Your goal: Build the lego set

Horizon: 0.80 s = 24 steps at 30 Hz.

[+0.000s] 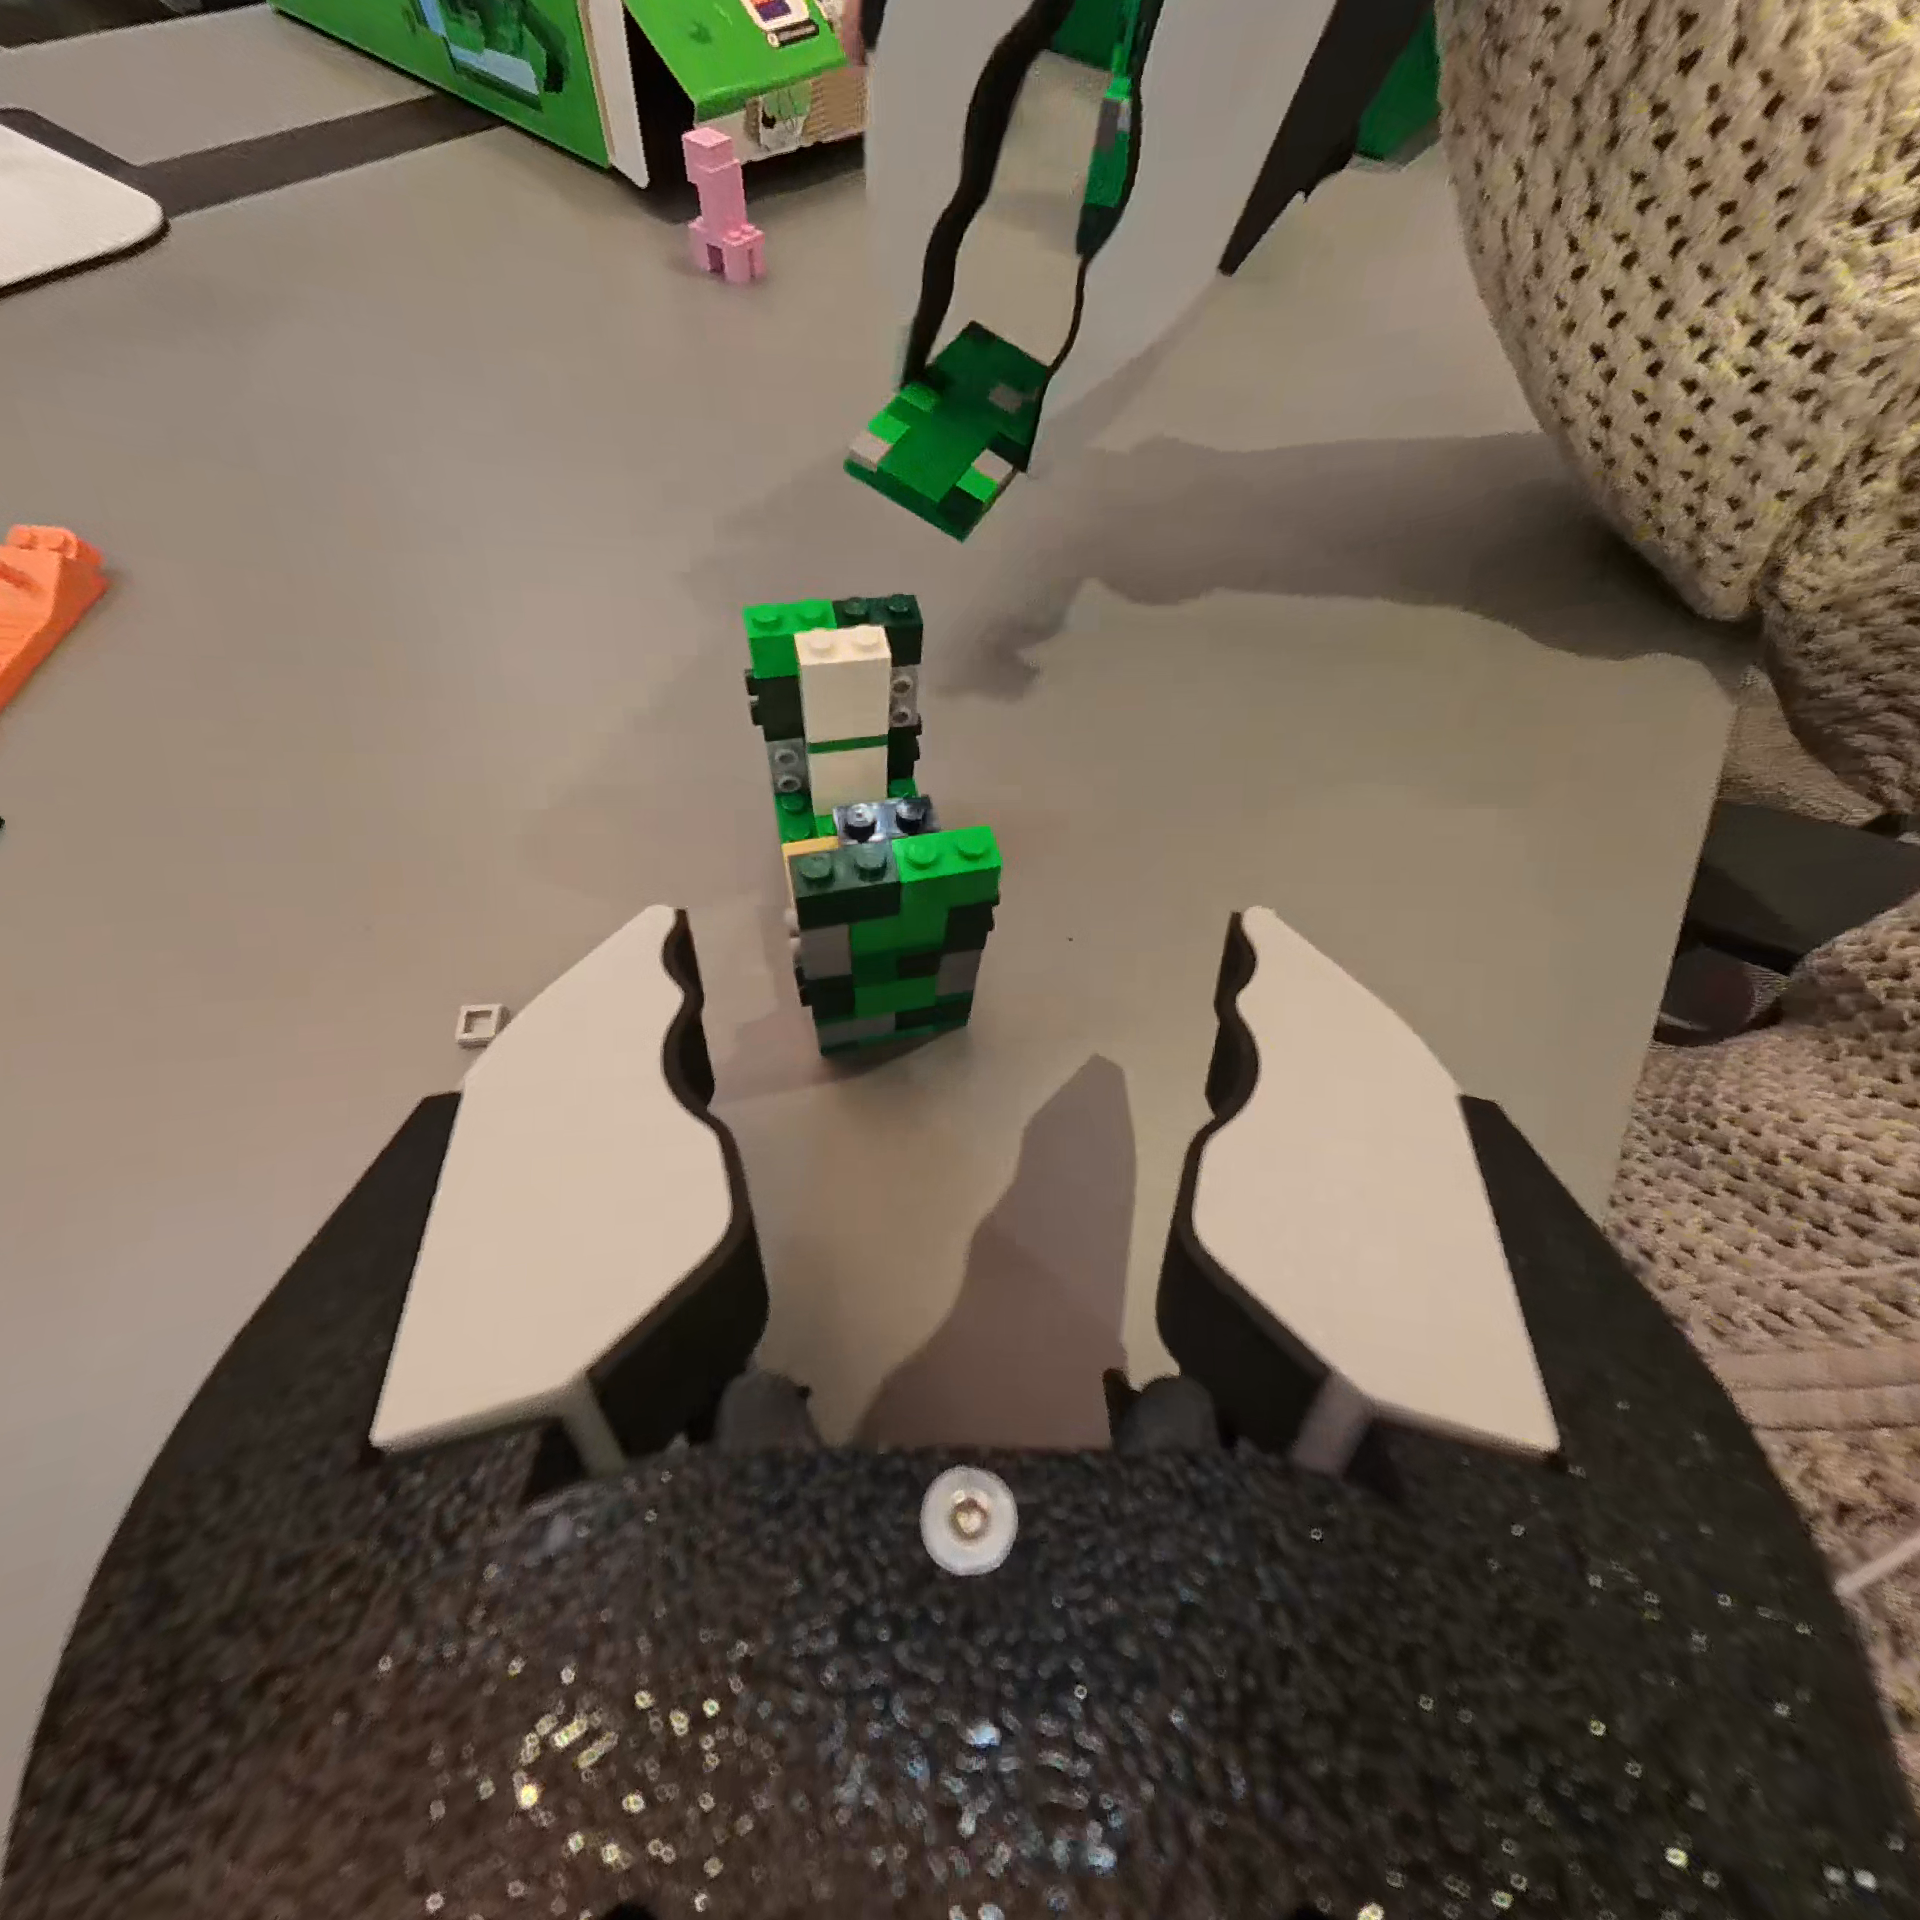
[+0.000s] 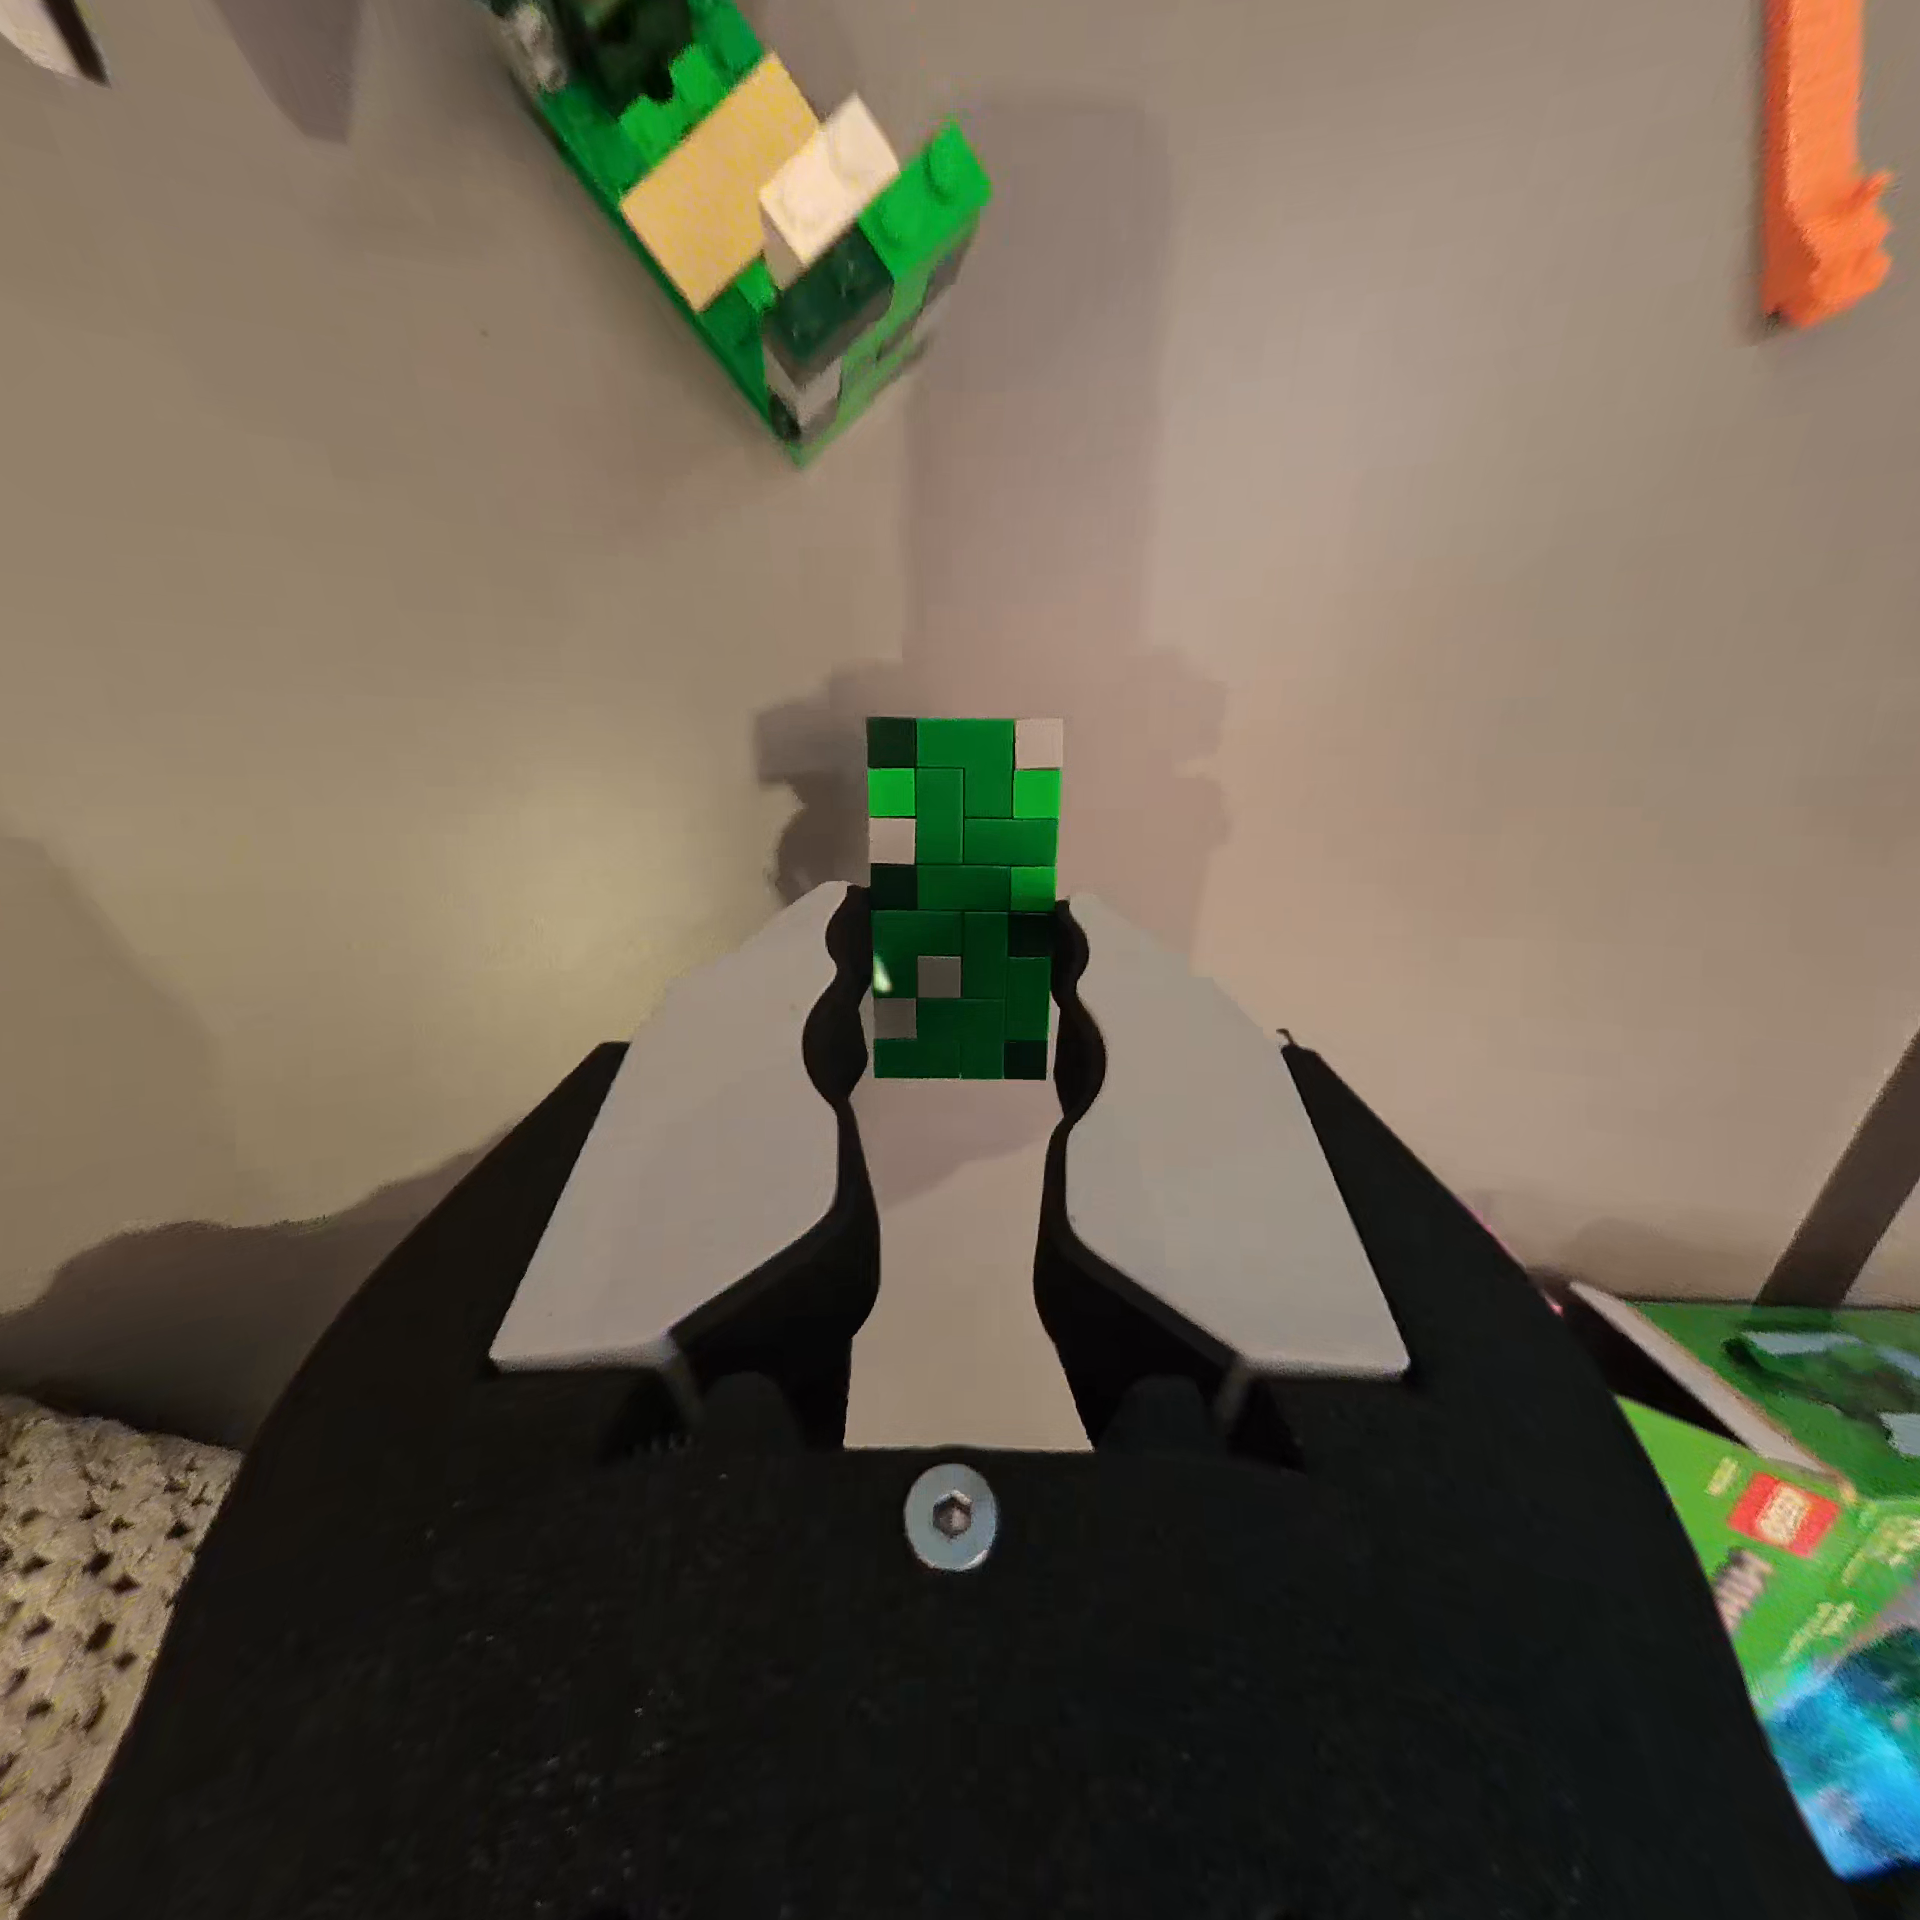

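A green brick build (image 1: 873, 831) with white, grey and dark blue parts stands upright on the grey table (image 1: 364, 623), just beyond my left gripper (image 1: 956, 925). The left gripper is open and empty, with the build's lower block between and ahead of its fingertips. My right gripper (image 2: 961, 904) is shut on a flat green tiled panel (image 2: 961, 831) with a few grey squares. In the left wrist view the right gripper (image 1: 987, 343) holds that panel (image 1: 940, 447) tilted, above the table and behind the build. The build shows blurred at the top of the right wrist view (image 2: 748, 208).
A pink figure (image 1: 722, 208) stands at the back near the green set box (image 1: 499, 73), which also shows in the right wrist view (image 2: 1787, 1507). An orange piece (image 1: 42, 603) lies at the left edge. A small grey tile (image 1: 480, 1023) lies by the left finger. A knitted sleeve (image 1: 1683, 312) is on the right. The tips of one gripper are about 15 cm away from the tips of the other. To the small grey tile (image 1: 480, 1023): left tips about 5 cm, right tips about 20 cm.
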Each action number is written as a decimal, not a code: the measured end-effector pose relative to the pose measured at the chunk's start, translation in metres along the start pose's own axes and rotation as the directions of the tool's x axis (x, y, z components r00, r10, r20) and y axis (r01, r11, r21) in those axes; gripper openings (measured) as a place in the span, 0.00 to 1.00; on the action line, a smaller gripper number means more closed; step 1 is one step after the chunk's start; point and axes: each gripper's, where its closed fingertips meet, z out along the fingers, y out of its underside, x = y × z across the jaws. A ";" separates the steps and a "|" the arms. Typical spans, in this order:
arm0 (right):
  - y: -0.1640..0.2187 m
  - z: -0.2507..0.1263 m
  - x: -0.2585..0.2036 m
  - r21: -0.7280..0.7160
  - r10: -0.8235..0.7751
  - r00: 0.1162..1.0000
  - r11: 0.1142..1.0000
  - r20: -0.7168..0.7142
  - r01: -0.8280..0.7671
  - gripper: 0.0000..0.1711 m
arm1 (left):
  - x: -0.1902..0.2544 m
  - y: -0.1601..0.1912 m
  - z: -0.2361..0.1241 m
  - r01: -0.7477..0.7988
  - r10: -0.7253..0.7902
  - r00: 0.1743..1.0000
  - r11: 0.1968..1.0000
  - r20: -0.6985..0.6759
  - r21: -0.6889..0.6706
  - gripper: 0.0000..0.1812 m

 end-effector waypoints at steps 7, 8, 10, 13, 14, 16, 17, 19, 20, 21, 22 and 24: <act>-0.006 -0.012 -0.001 0.081 -0.080 0.996 0.993 -0.036 0.083 0.19 | 0.005 0.000 0.000 -0.044 0.044 0.999 0.999 -0.010 -0.003 0.49; -0.005 -0.016 -0.001 0.093 -0.082 0.996 0.992 -0.036 0.085 0.19 | 0.008 0.000 0.000 -0.052 0.052 0.998 0.999 -0.024 0.001 0.48; -0.002 -0.023 0.000 0.116 -0.080 0.995 0.990 -0.051 0.086 0.19 | 0.010 -0.001 -0.001 -0.062 0.063 0.997 0.998 -0.039 0.013 0.47; 0.001 -0.032 0.004 0.137 -0.045 0.997 0.989 -0.068 0.054 0.19 | 0.007 -0.002 -0.002 -0.062 0.062 0.998 0.998 -0.010 0.022 0.46; 0.003 -0.034 0.005 0.139 -0.042 0.996 0.989 -0.075 0.052 0.19 | 0.007 -0.002 -0.002 -0.063 0.063 0.998 0.998 -0.005 0.024 0.46; 0.006 -0.035 0.006 0.129 -0.041 0.995 0.990 -0.086 0.052 0.19 | 0.007 -0.002 -0.002 -0.065 0.065 0.998 0.998 -0.004 0.024 0.45; 0.006 -0.036 0.007 0.125 -0.040 0.995 0.991 -0.092 0.051 0.19 | 0.007 -0.002 -0.002 -0.064 0.064 0.998 0.998 -0.005 0.022 0.45; 0.006 -0.038 0.007 0.125 -0.041 0.995 0.991 -0.095 0.053 0.19 | 0.006 -0.001 -0.001 -0.059 0.059 0.998 0.998 -0.002 0.012 0.45; 0.006 -0.039 0.006 0.130 -0.043 0.994 0.990 -0.096 0.055 0.19 | 0.005 0.000 0.000 -0.059 0.059 0.998 0.998 0.000 0.003 0.44; 0.005 -0.040 0.005 0.135 -0.046 0.994 0.989 -0.098 0.059 0.19 | 0.005 0.001 0.001 -0.062 0.062 0.998 0.998 0.004 -0.008 0.44; 0.004 -0.041 0.005 0.141 -0.050 0.994 0.988 -0.099 0.064 0.19 | 0.005 0.003 0.002 -0.066 0.066 0.998 0.998 0.010 -0.021 0.44; 0.002 -0.044 0.003 0.157 -0.064 0.992 0.984 -0.106 0.080 0.19 | 0.004 0.006 0.005 -0.080 0.081 0.996 0.995 0.027 -0.052 0.43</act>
